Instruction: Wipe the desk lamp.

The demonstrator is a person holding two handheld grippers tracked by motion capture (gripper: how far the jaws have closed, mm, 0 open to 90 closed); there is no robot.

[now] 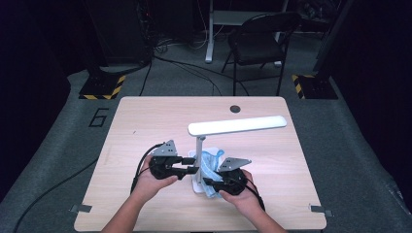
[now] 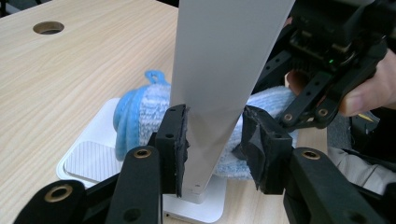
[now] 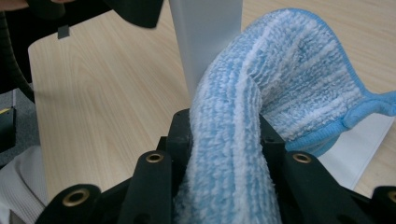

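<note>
Desk lamp (image 1: 236,125) stood mid-counter (image 1: 145,121), base (image 2: 93,161) flat and near the front edge, with the blue microfibre cloth (image 1: 210,167) draped over the base and against the post (image 2: 219,93).

Left hand-held gripper (image 1: 190,165) straddled the post low down. One pad looked to be touching it; the other seemed a hair off, hard to tell at that angle, so I'd call it not yet clamped.

Right hand-held gripper (image 1: 208,183) was clenched on a bunched fold of the cloth.

Handling: cloth was soft, light and grippy, so any thick fold works. Post was stiff, smooth plastic and likely slippery; hold it low, near the base.

Left gripper view showed the pad gap at the post. Right gripper view showed the cloth pinch. High view showed the lamp head (image 1: 238,124) overhanging.
</note>
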